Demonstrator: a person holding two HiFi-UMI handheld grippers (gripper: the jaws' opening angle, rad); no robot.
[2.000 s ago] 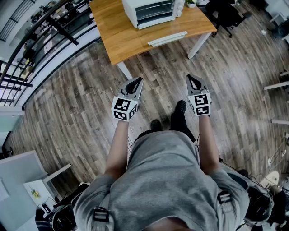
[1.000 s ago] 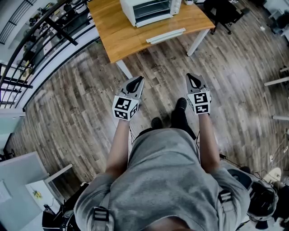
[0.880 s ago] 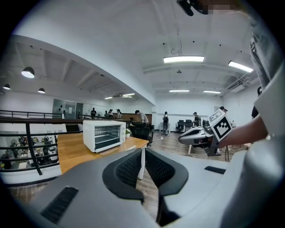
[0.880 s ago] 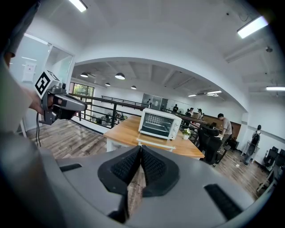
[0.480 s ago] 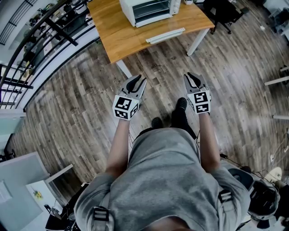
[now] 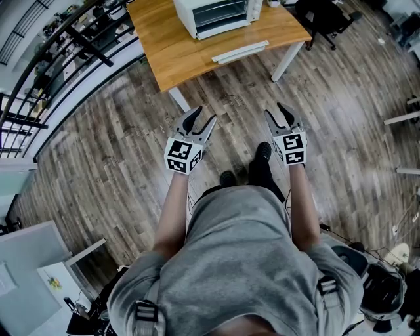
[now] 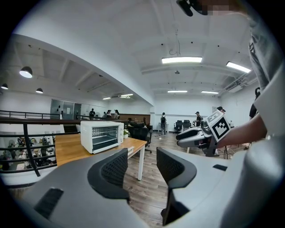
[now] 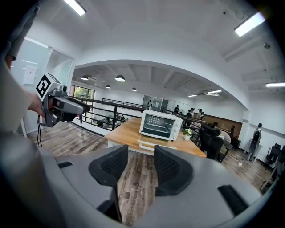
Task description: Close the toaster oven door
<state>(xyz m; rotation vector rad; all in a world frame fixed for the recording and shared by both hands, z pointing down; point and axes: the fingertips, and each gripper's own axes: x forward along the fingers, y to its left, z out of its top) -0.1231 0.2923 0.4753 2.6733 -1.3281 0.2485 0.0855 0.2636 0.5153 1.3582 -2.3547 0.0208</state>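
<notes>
A white toaster oven (image 6: pixel 216 14) stands on a wooden table (image 6: pixel 177 52) far ahead, its door (image 6: pixel 240 51) folded down flat toward the table's front edge. It also shows in the left gripper view, toaster oven (image 7: pixel 101 136), and in the right gripper view, toaster oven (image 8: pixel 161 125), with the lowered door (image 8: pixel 150 144). My left gripper (image 6: pixel 200 121) and right gripper (image 6: pixel 277 113) hover over the wood floor, well short of the table. Both have just been opening and stand open with nothing between the jaws. Left gripper (image 7: pixel 141 160) and right gripper (image 8: pixel 141 162) point toward the table.
A black railing (image 6: pixel 72 39) runs along the left of the table. A dark office chair (image 6: pixel 328 23) stands at the table's right end. The person's feet (image 6: pixel 252 167) are on the floor below the grippers. A white cabinet (image 6: pixel 29 262) sits at lower left.
Both grippers' jaws have spread from shut to open. Neither hand has shifted over the floor.
</notes>
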